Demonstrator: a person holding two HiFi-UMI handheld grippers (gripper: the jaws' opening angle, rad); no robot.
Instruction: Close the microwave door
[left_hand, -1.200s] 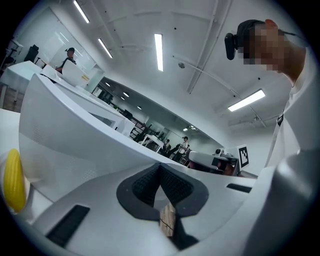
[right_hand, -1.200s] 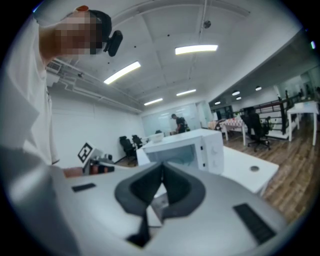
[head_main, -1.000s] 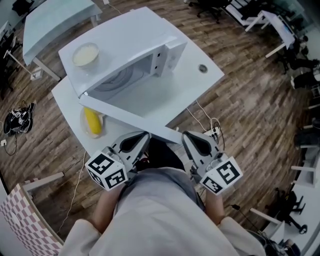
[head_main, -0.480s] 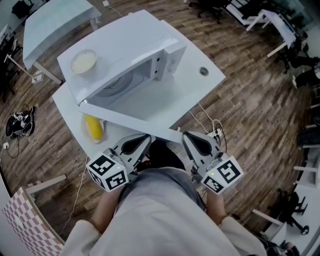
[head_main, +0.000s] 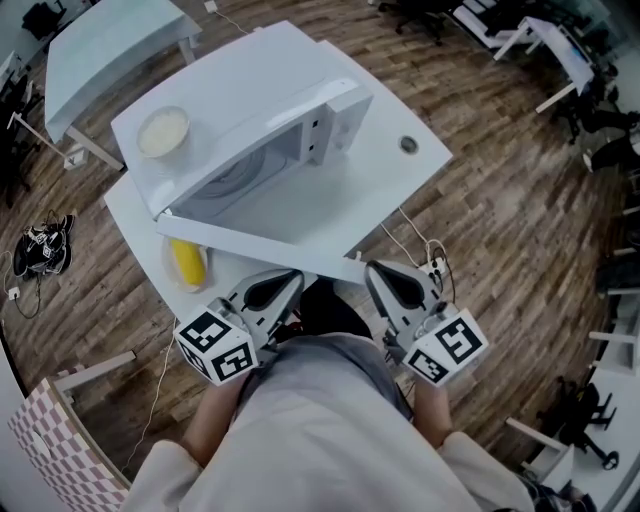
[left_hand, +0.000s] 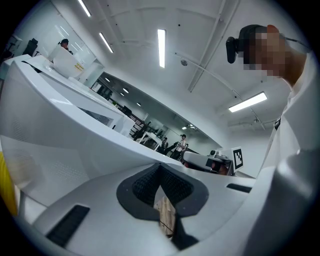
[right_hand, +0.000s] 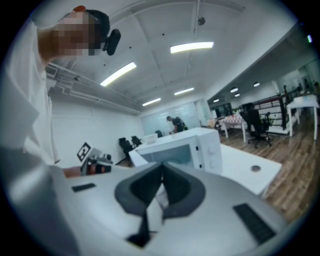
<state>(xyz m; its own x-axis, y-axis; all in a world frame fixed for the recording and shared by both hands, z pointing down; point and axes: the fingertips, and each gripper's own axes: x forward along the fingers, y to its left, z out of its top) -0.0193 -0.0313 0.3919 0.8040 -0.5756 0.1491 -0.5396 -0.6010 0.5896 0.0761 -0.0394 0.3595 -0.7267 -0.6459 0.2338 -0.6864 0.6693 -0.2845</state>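
Only in the head view: white microwave (head_main: 250, 110) standing on a white table (head_main: 400, 185), door (head_main: 265, 245) swung wide open toward the person, a bowl (head_main: 163, 130) on the top, a yellow item (head_main: 188, 262) on the table just beside the hinge end of the door. Left gripper (head_main: 285, 280) and right gripper (head_main: 385, 280) held close to the body, near the door's lower edge; touching it or not, impossible to tell. Only in the gripper views: jaws of both pressed together, nothing between them. Also, in the right one, the microwave front with two dials, and strip lights (right_hand: 191, 47) on the ceiling. Around: wood floor (head_main: 500, 220), a second table (head_main: 110, 40), office chairs (head_main: 598, 125). Against a second ago, little changed: door open as before, grippers in the same place, bowl and yellow item a little lower in the frame.
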